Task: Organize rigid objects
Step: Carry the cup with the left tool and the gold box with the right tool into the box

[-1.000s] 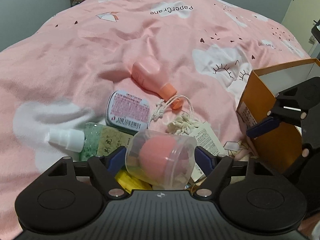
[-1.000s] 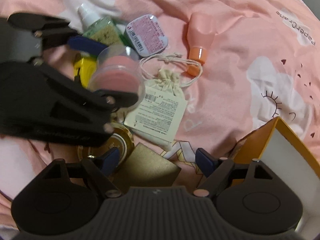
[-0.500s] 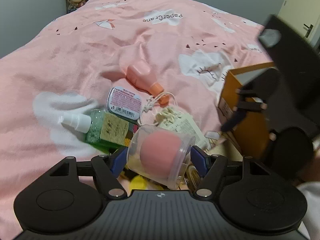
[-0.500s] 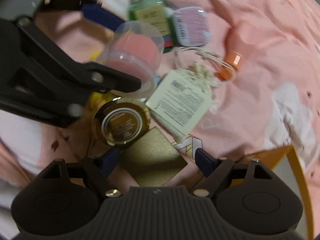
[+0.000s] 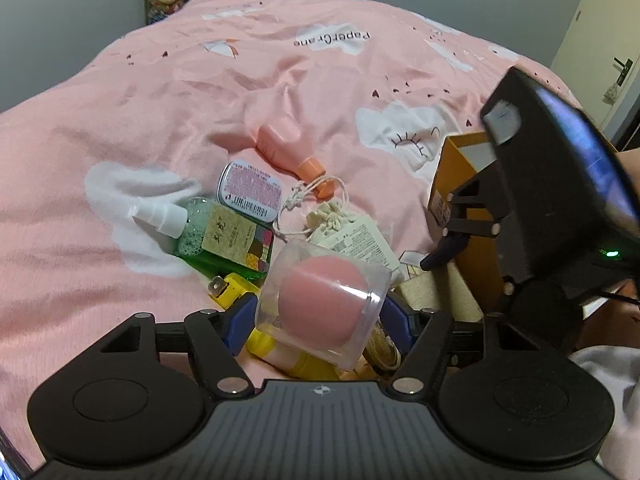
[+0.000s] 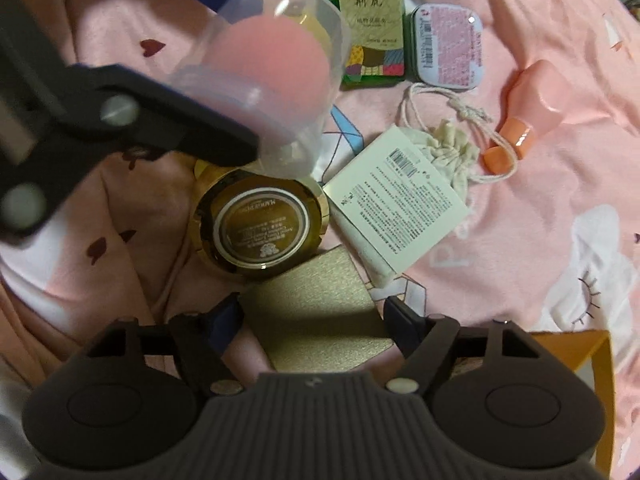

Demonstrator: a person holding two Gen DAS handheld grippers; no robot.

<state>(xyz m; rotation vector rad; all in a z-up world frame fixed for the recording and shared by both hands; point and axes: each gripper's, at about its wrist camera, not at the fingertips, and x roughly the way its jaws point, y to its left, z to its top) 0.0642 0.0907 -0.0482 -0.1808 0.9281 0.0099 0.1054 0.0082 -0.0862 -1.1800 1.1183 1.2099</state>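
The sorting looks barely begun: nearly everything is loose on the pink bedspread [image 5: 200,120], and nothing can be seen inside the orange box [image 5: 460,184] at the right of the pile, though only part of its interior shows. The left gripper [image 5: 320,318] has the clear plastic case with the pink sponge [image 5: 326,304] between its blue pads, lifted off the bedding and tilted; its jaws are closing on the case, so that piece reads as picked and on its way somewhere, most likely the box. The right gripper [image 6: 314,314] points down over the near side of the pile, its jaws closing around the gold card box [image 6: 320,312], which lies flat between the fingers; whether the pads press on it yet I cannot tell. Just beyond that lies the round gold jar [image 6: 260,228], touching the gold card box. Still waiting are the white labelled carton [image 6: 396,220], the drawstring pouch [image 6: 448,148] beside it, the green spray bottle [image 5: 216,236], the small tin [image 5: 250,192] just beyond it, the pink bottle with the orange cap [image 5: 284,148] farther out, and a yellow item [image 5: 236,288] half hidden under the case. By my judgement one object is in hand, one is about to be, and at least six remain.
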